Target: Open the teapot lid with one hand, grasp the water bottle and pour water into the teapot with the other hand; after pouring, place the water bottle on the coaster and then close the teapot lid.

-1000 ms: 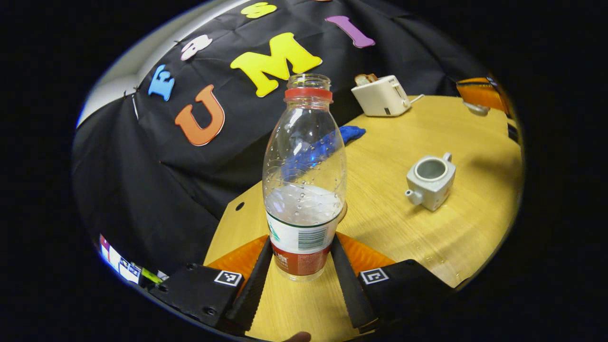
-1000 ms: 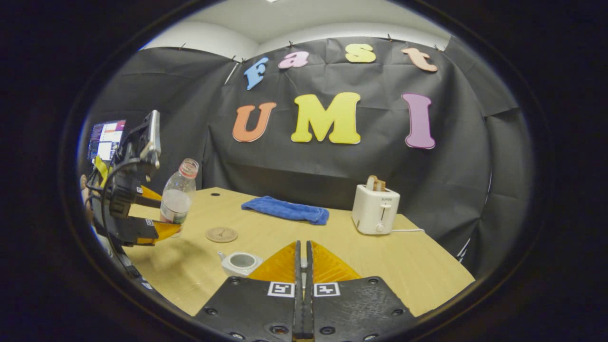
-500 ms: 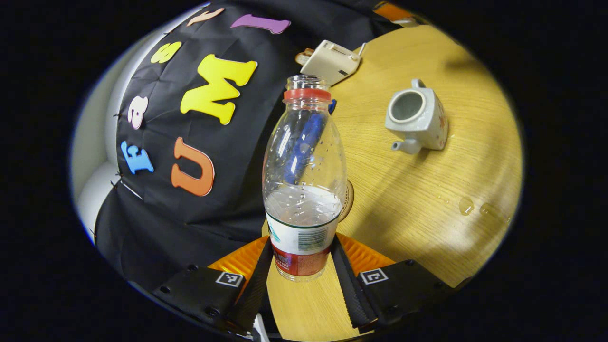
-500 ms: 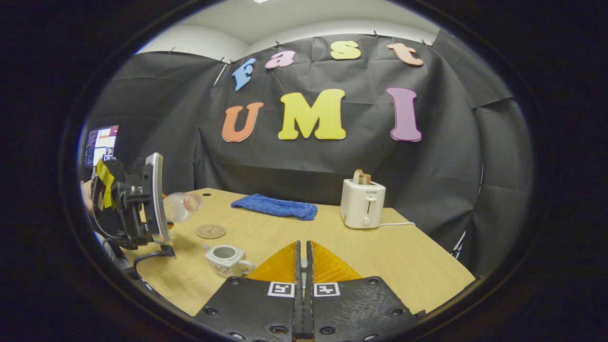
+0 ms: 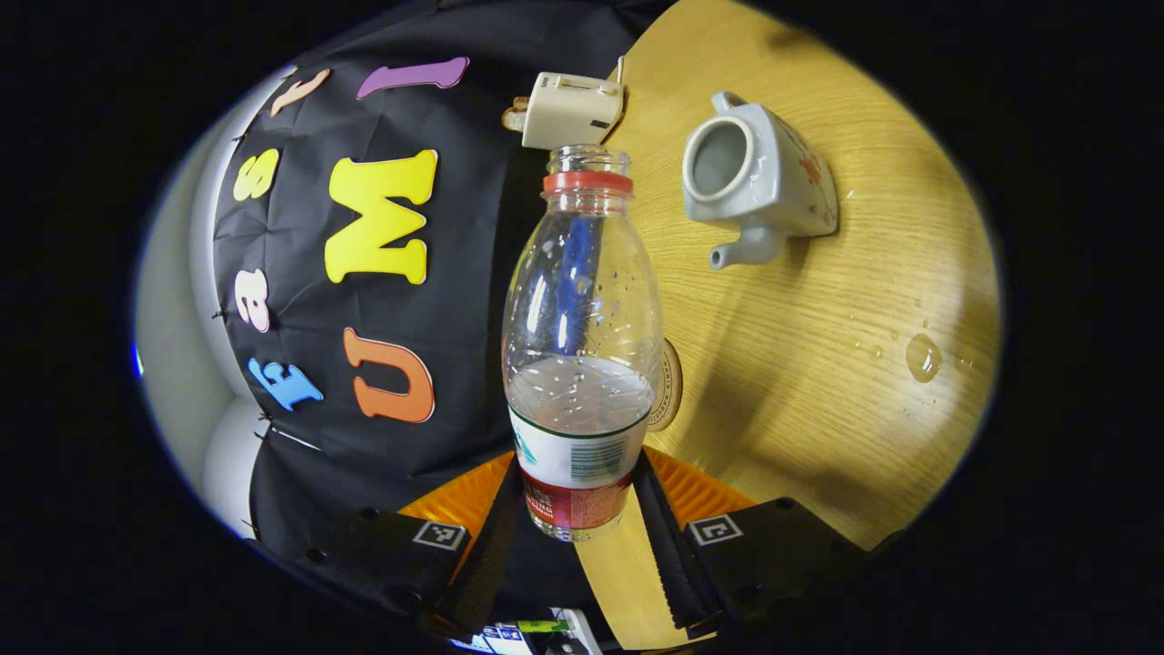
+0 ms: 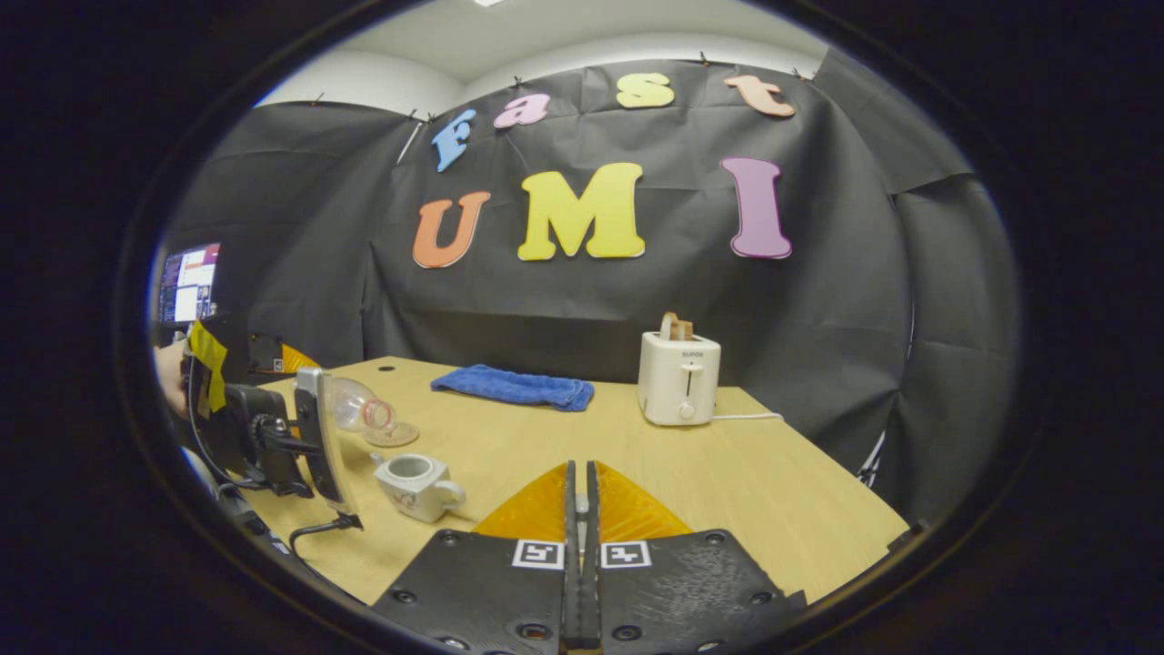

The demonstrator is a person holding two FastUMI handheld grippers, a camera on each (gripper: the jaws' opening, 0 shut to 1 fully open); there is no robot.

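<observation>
My left gripper (image 5: 577,478) is shut on the lower, labelled part of a clear water bottle (image 5: 582,318) with a red neck ring, no cap and some water inside. In the right gripper view the bottle (image 6: 359,409) lies tipped almost level in the left gripper (image 6: 309,437), its mouth just above and left of the lidless grey teapot (image 6: 414,480). The teapot (image 5: 750,186) stands open beyond the bottle's mouth. A round coaster (image 5: 670,387) shows behind the bottle. My right gripper (image 6: 579,496) is raised and shut, with a pale sliver, the teapot lid, pinched between its fingers.
A white toaster (image 6: 677,377) with toast and a blue cloth (image 6: 514,387) stand at the back of the wooden table (image 6: 773,491). Drops of water (image 5: 920,355) lie on the table near the teapot. A screen (image 6: 186,282) glows at the far left.
The left gripper has rolled over and tipped the bottle from upright to almost level, bringing its mouth close to the teapot. The right gripper stays shut and has risen slightly.
</observation>
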